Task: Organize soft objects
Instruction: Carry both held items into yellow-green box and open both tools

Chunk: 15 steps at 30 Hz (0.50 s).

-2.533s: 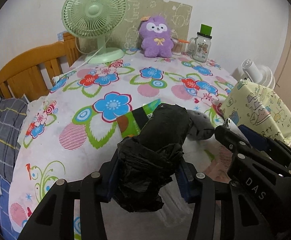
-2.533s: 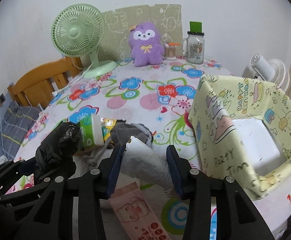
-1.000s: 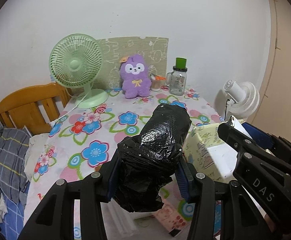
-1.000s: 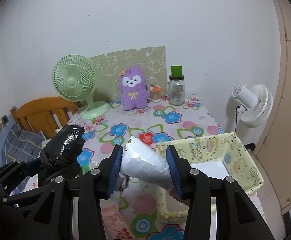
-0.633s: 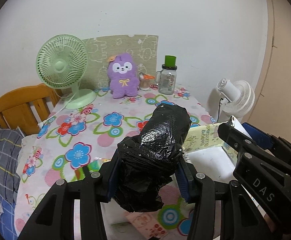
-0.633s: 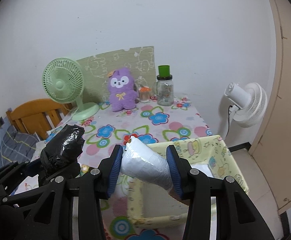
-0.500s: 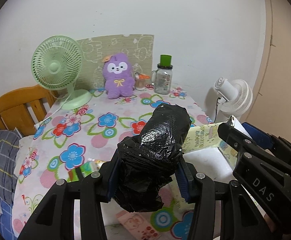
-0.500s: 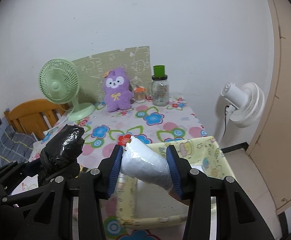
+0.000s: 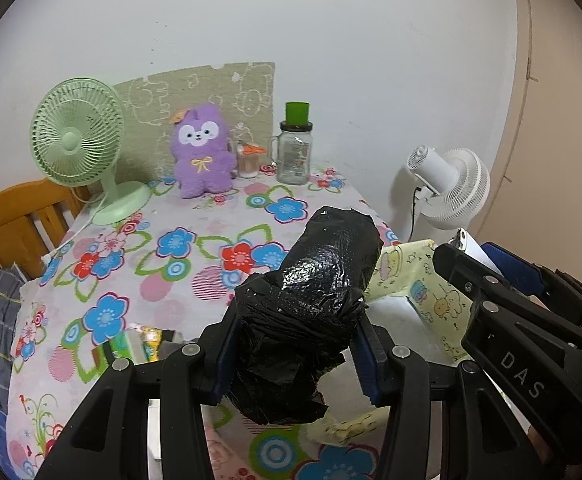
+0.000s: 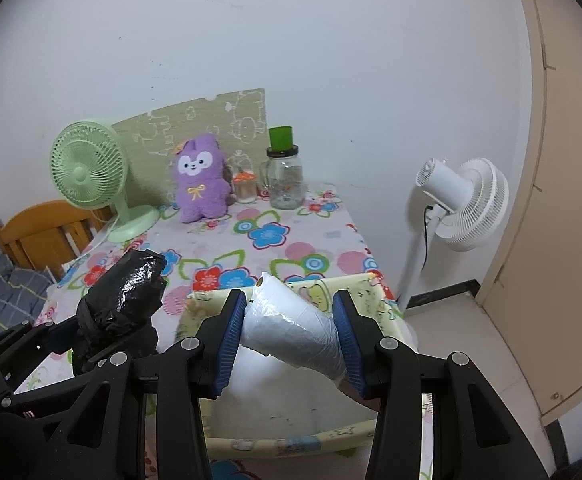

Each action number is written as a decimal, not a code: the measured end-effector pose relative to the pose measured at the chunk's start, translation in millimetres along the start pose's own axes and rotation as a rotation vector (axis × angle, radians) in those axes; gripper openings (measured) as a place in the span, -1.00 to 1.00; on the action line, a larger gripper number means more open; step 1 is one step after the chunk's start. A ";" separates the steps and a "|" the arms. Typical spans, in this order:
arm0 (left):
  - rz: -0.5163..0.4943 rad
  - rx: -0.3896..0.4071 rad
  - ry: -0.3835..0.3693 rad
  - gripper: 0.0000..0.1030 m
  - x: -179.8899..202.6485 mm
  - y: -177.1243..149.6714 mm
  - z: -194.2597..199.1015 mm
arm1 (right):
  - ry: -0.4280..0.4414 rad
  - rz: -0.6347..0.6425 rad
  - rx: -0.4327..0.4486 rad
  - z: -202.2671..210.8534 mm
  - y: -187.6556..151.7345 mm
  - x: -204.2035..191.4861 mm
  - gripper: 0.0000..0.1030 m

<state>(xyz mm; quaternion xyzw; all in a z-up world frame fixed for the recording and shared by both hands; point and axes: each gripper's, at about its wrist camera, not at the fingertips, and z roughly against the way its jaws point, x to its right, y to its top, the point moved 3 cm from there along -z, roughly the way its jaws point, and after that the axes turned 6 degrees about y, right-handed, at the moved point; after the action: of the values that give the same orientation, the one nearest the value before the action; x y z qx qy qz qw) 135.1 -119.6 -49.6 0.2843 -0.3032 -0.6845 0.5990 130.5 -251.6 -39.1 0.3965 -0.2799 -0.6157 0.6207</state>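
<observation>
Black plastic fills my left wrist view: the left gripper [image 9: 295,340] has its blue-padded fingers [image 9: 227,344] pinching a black bag bundle [image 9: 311,300], which juts up and forward above the desk [image 9: 211,216] with its flowered cloth. Just right of the bundle I see the yellow box [image 9: 423,280], open at the top, with a pale inside, and the right gripper's black frame marked DAS lies over its right side. Low on the left of the desk, near my fingers, sits a green packet [image 9: 131,346]. At the far edge stand a green fan [image 9: 79,140], a purple plush toy [image 9: 203,160] and a glass jar [image 9: 293,152] with a green lid; a white fan [image 9: 451,184] stands off the desk to the right, and a wooden chair [image 9: 15,220] is at the left.

From the right wrist view, the right gripper [image 10: 289,340] has its fingers [image 10: 345,336] clamped on a white bag bundle [image 10: 291,328], held right above the open yellow box [image 10: 355,284], whose pale floor shows below it. The left gripper [image 10: 107,320] sits to the left with the black bag bundle [image 10: 127,288], over the box's left edge or just beside it; I cannot tell which. The green fan [image 10: 87,172], purple plush toy [image 10: 201,180], glass jar [image 10: 285,176] and white fan [image 10: 463,200] show behind
</observation>
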 end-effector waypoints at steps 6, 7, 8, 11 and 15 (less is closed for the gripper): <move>-0.026 -0.033 -0.018 -0.01 21.3 -2.8 -15.3 | 0.002 -0.024 -0.027 -10.2 -2.9 17.7 -0.06; -0.033 -0.039 -0.020 -0.01 24.4 -3.2 -17.8 | 0.002 -0.027 -0.031 -12.6 -3.4 20.2 -0.06; -0.038 -0.045 -0.020 -0.01 27.6 -3.4 -21.3 | 0.001 -0.031 -0.038 -15.5 -4.0 23.2 -0.06; -0.044 -0.064 -0.026 -0.01 34.6 -3.1 -30.9 | 0.001 -0.052 -0.059 -25.6 -6.2 31.5 -0.06; -0.049 -0.089 -0.039 0.00 42.6 -2.0 -43.6 | -0.005 -0.067 -0.081 -37.0 -7.4 40.3 -0.05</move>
<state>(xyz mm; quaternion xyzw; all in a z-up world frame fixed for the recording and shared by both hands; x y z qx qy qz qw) 161.5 -164.9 -80.8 0.2513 -0.2768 -0.7172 0.5881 160.7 -285.4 -70.5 0.3786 -0.2428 -0.6481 0.6146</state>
